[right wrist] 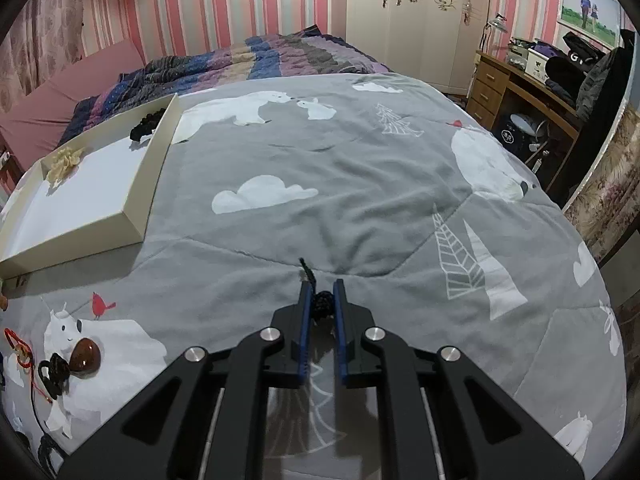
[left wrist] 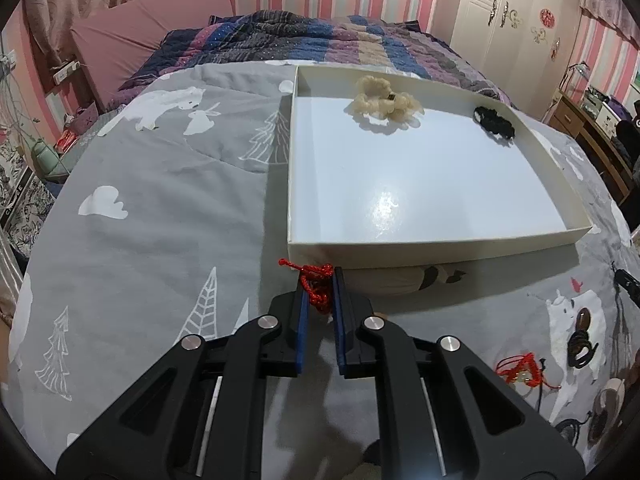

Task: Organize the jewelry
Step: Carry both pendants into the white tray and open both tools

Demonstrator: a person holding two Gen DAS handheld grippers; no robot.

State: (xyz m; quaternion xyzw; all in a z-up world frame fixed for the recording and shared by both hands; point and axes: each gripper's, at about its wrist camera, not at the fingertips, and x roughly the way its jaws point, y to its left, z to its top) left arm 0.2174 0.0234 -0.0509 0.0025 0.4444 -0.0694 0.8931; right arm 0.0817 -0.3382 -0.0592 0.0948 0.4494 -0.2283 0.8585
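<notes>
Two pieces already in the white box [left wrist: 440, 240] on the bed: a cream scrunchie [left wrist: 386, 104] near its far wall, a black hair tie [left wrist: 494, 122] against the far right corner. Rest of the box floor bare.

Left gripper [left wrist: 319, 288] clamped on a red cord bracelet [left wrist: 314, 284], held just short of the box's near left corner, cord bunched between the blue pads. Right gripper [right wrist: 321, 300] pinched on a black cord [right wrist: 320, 300], well right of the box over the grey blanket [right wrist: 340, 200], one frayed end sticking out past the tips.

Still loose near the blanket's near edge: a red string charm [left wrist: 520, 372], a dark ring bundle [left wrist: 582, 346], a brown stone pendant [right wrist: 85, 354]. Roughly a third done by this reckoning; two pieces in hand awaiting the box, several more to collect.
</notes>
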